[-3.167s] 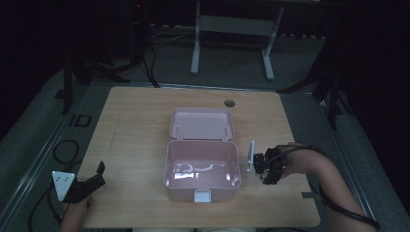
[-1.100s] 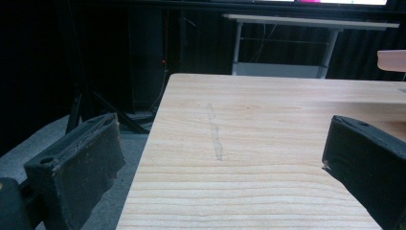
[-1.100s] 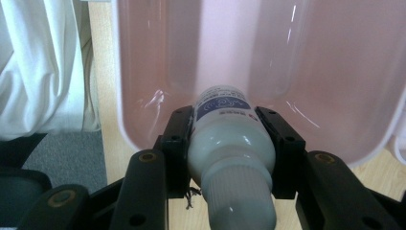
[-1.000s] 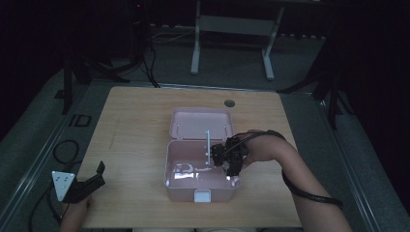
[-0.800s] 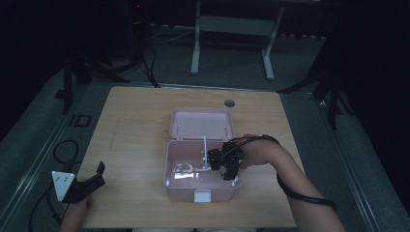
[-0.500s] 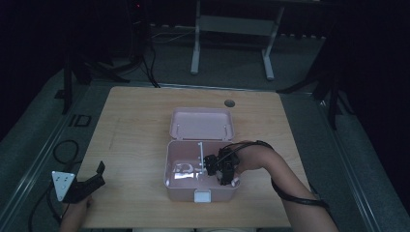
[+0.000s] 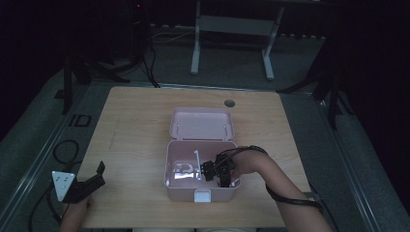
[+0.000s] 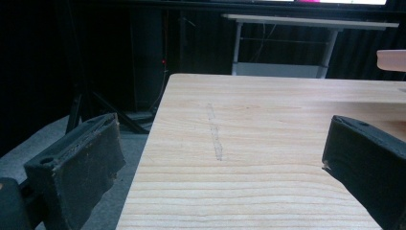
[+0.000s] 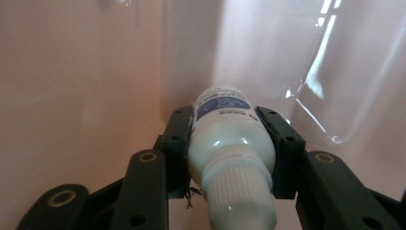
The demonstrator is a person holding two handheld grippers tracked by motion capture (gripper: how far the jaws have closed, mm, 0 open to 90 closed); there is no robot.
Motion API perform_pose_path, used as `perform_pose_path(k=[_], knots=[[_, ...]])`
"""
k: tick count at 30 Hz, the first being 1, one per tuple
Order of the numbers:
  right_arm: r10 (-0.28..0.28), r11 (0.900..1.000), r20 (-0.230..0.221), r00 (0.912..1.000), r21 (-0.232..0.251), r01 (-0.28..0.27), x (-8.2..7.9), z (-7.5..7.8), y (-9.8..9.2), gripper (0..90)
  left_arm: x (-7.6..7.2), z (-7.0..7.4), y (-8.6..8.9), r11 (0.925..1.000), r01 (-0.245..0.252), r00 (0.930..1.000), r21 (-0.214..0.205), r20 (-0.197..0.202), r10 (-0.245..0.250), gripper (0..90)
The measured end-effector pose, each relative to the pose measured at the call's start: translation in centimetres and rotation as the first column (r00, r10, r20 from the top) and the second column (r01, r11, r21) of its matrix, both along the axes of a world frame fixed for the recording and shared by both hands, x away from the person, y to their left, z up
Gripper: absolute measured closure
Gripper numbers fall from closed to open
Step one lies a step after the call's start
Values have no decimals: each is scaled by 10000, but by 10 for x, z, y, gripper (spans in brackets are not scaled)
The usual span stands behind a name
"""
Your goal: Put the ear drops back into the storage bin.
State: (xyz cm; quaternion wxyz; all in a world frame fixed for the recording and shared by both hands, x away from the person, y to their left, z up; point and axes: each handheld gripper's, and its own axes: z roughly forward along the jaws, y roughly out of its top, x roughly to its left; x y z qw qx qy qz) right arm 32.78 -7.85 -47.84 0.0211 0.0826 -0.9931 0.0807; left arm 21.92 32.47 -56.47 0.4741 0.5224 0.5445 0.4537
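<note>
The right gripper (image 9: 232,143) has its two black jaws closed against the sides of one small white bottle (image 9: 231,158), holding it bottom-first with the ribbed white cap nearest the camera. The bottle is smooth and glossy, with a blue-and-white printed label around its far end; the print is too small to read. Its far end points into the pale pink inside of one open plastic box (image 7: 171,166), close to where a side wall meets the floor.

From the high view, the right gripper (image 7: 214,170) sits inside the box's lower tray, with the person's forearm coming in over the right rim. The box's hinged lid (image 7: 202,123) lies open and flat behind the tray. Something pale and shiny lies in the tray's left part, too unclear to name.

The left gripper (image 7: 83,181) rests at the worktop's (image 7: 135,121) front left corner, well apart from the box, its jaws spread wide with nothing between them over bare wood grain (image 8: 249,158).
</note>
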Motion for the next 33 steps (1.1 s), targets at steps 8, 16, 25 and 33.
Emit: perform_pose_path(k=[8,16,25,33], knots=[[-295,9992,-44,9996,-278,293,5,-11,2,595,0,0,0,10000,8,10000,38,-19,-8,4],[-286,9967,72,9996,-752,290,6,-24,4,595,0,0,0,10000,25,10000,35,-10,-25,4],[-620,9956,-158,9979,-719,607,8,-22,4,575,0,0,0,10000,28,10000,36,-11,-28,4],[-624,9979,-64,9980,-158,623,8,1,1,558,0,0,0,10000,14,10000,48,-13,-14,4]])
